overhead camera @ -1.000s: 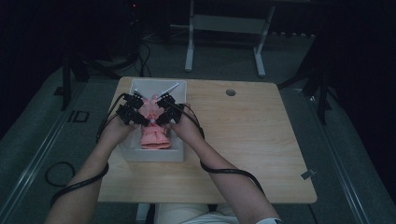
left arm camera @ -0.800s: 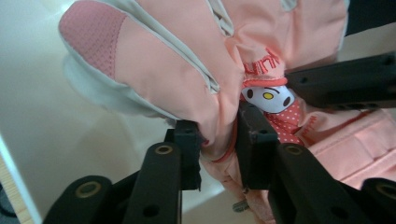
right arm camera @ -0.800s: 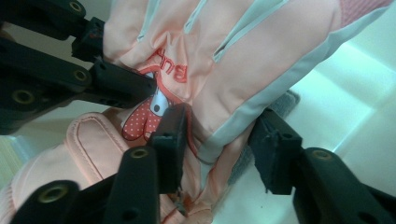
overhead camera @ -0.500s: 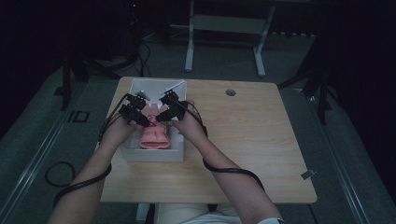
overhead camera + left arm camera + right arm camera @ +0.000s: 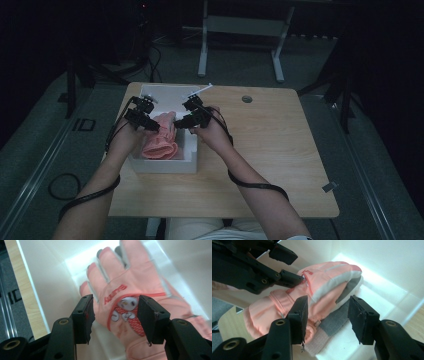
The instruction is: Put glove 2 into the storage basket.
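The pink glove lay inside the white box on the table. Left gripper hovered right over it, jaws just opening, spread, pinching nothing. Right gripper stood spread too, clear of the fabric.

High view looks forward and down from above – far off; both gripper views sit close, sharing the pink glove in the white box.

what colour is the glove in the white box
Salmon pink glove with grey between the fingers and a red and white patch; clearest in the left gripper view.
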A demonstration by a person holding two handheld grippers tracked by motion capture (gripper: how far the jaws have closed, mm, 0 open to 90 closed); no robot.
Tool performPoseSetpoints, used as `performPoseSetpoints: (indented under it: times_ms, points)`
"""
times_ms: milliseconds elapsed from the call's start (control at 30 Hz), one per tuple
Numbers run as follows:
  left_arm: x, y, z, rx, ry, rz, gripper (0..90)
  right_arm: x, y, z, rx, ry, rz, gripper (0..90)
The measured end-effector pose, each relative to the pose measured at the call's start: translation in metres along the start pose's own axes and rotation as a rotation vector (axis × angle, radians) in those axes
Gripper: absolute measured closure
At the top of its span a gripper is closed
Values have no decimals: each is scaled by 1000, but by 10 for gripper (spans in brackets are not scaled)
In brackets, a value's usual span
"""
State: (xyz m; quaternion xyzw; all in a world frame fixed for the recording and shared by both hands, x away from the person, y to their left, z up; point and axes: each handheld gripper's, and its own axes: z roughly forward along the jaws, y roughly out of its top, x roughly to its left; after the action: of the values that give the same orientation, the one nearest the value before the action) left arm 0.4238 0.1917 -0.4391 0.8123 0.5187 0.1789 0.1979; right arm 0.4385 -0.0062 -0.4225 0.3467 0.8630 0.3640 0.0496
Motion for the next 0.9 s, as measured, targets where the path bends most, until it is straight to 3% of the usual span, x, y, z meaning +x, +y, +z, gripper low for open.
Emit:
performPoseSetpoints:
  times_ms: [200, 300, 600, 733, 900]
  points:
    - [-7, 2, -16, -85, -58, -8, 446, -6, -8, -15, -39, 22, 2, 484]
    - [-21, 5, -24, -121, -95, 24, 445, -13, -15, -29, -76, 34, -12, 459]
    - [-59, 13, -35, -208, -189, 65, 436, -29, -33, -62, -129, 20, -27, 398]
    - [-77, 19, -39, -222, -210, 100, 397, -39, -42, -75, -146, 14, -16, 340]
    - [-96, 24, -40, -250, -237, 110, 275, -52, -57, -85, -155, 20, -22, 238]
